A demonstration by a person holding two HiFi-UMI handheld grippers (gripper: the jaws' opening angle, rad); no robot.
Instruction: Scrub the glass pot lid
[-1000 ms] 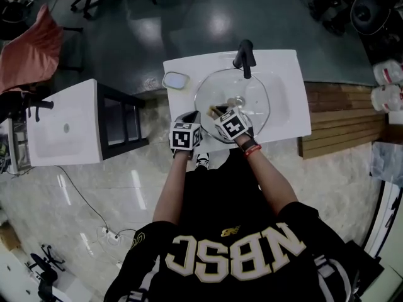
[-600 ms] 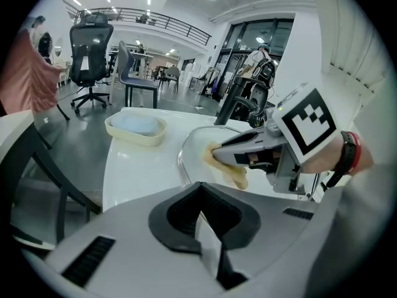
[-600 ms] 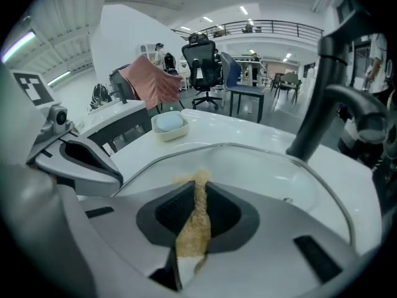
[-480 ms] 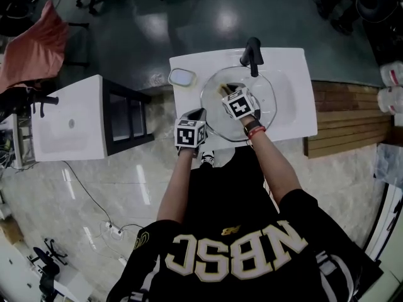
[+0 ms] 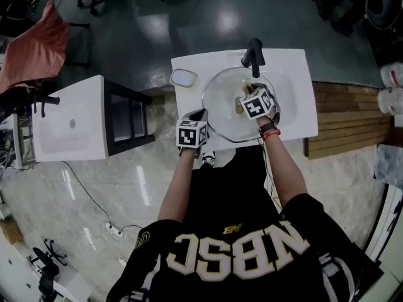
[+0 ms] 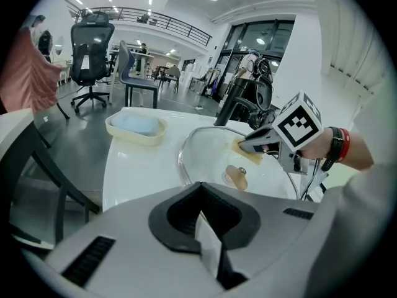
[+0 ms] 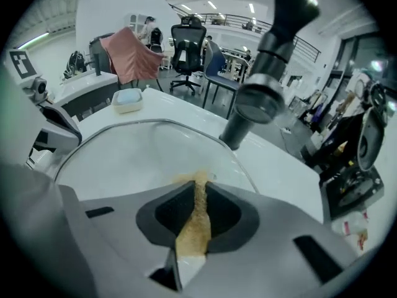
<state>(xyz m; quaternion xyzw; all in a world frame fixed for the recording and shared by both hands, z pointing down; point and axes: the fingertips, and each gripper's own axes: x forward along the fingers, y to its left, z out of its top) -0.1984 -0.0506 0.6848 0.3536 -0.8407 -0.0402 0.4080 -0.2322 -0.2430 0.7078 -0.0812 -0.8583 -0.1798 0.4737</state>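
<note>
Far left, a pink cloth [image 5: 34,46] hangs over a chair, with a second white basin unit [image 5: 66,128] below it and a black open frame [image 5: 129,115] against that unit's right side.

Next comes the white sink counter [image 5: 296,106]. A cream soap dish [image 6: 135,126] holding a pale blue bar sits on its left rear corner.

The left gripper [image 6: 205,228] is at the front left edge of the basin. Its jaws are clenched on a thin clear edge, which appears to be the near rim of the glass pot lid [image 5: 220,102]. The lid lies over the basin and spans most of the bowl. Its tan knob [image 6: 237,176] is near the centre and faces up.

The right gripper [image 7: 195,219], held from the front of the sink, reaches over the right half of the lid. Its jaws are closed on a yellow-brown sponge [image 7: 193,225], gripped edge-on, and the sponge's far end is pressed flat on the glass just beyond the knob. A red band [image 5: 271,133] circles the wrist behind this gripper.

The black faucet [image 5: 253,54] stands at the rear of the basin, with its spout over the far rim of the lid, close above the right gripper.

Right of the counter, slatted wooden decking [image 5: 343,124] lies on the floor.
</note>
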